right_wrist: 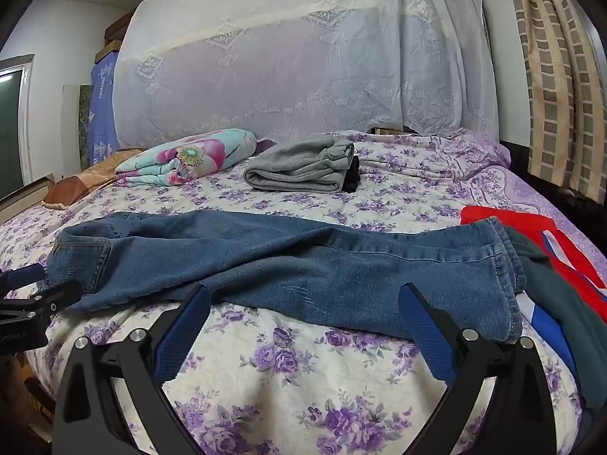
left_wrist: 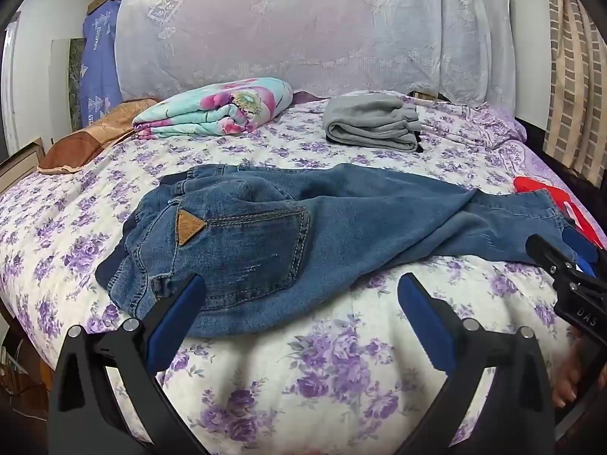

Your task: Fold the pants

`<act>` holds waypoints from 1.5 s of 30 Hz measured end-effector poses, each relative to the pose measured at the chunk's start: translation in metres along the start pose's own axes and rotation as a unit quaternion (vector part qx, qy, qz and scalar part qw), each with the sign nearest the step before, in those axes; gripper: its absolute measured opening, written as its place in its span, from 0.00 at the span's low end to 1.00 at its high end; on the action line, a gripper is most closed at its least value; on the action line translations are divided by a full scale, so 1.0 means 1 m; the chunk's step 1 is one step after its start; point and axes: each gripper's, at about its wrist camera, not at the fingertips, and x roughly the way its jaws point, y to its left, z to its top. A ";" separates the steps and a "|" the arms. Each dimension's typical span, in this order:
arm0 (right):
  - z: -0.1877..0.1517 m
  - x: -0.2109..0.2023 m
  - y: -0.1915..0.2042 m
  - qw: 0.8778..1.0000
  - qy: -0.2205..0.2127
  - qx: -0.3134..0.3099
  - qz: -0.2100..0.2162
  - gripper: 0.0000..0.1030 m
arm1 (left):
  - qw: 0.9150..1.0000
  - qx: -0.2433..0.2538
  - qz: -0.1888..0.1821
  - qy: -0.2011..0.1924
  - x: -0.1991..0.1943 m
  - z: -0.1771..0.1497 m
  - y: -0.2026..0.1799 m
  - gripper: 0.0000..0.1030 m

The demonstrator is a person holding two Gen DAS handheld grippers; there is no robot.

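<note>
Blue jeans [left_wrist: 288, 227] lie across the flowered bed, waist and back pocket at the left, legs stretched to the right with the hems [right_wrist: 500, 269] near the bed's right side. My left gripper [left_wrist: 301, 292] hangs open just in front of the seat and pocket, its left pad over the waist edge, nothing gripped. My right gripper [right_wrist: 303, 299] stands open in front of the lower legs, pads apart over the cloth's near edge. In the left wrist view the right gripper [left_wrist: 569, 273] shows at the right edge; in the right wrist view the left gripper [right_wrist: 26, 295] shows at the left edge.
Folded grey pants [left_wrist: 373, 121] and a folded floral blanket [left_wrist: 216, 108] lie further back. A brown pillow [left_wrist: 87, 138] sits at the left. Red and dark green clothes [right_wrist: 550, 258] are heaped at the right by the hems. A lace-covered headboard [right_wrist: 288, 60] stands behind.
</note>
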 end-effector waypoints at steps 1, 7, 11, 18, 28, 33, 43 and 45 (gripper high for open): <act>0.000 0.000 0.000 1.000 0.001 -0.001 -0.001 0.97 | 1.000 0.001 0.001 -0.001 0.000 0.000 0.000 0.96; -0.001 0.001 -0.001 1.000 0.002 0.001 0.000 0.97 | 1.000 0.003 0.005 0.000 0.000 0.001 0.000 0.96; -0.003 0.001 -0.006 1.000 0.001 0.001 0.000 0.97 | 1.000 0.008 0.014 -0.005 0.004 -0.004 -0.004 0.96; -0.002 0.001 -0.004 1.000 0.003 0.003 0.000 0.97 | 0.999 0.016 0.030 -0.010 -0.001 -0.005 -0.005 0.96; -0.004 0.001 -0.004 1.000 0.004 0.002 -0.001 0.97 | 0.999 0.013 0.029 -0.009 -0.001 -0.005 -0.002 0.96; -0.002 0.001 -0.004 1.000 0.005 0.003 -0.001 0.97 | 0.999 0.013 0.030 -0.009 -0.001 -0.004 0.000 0.96; -0.004 0.003 -0.003 1.000 0.007 0.004 -0.001 0.97 | 0.999 0.013 0.032 -0.009 -0.001 -0.004 0.000 0.96; -0.007 0.005 -0.004 1.000 0.008 0.005 0.000 0.97 | 0.999 0.013 0.031 -0.008 -0.001 -0.004 0.001 0.96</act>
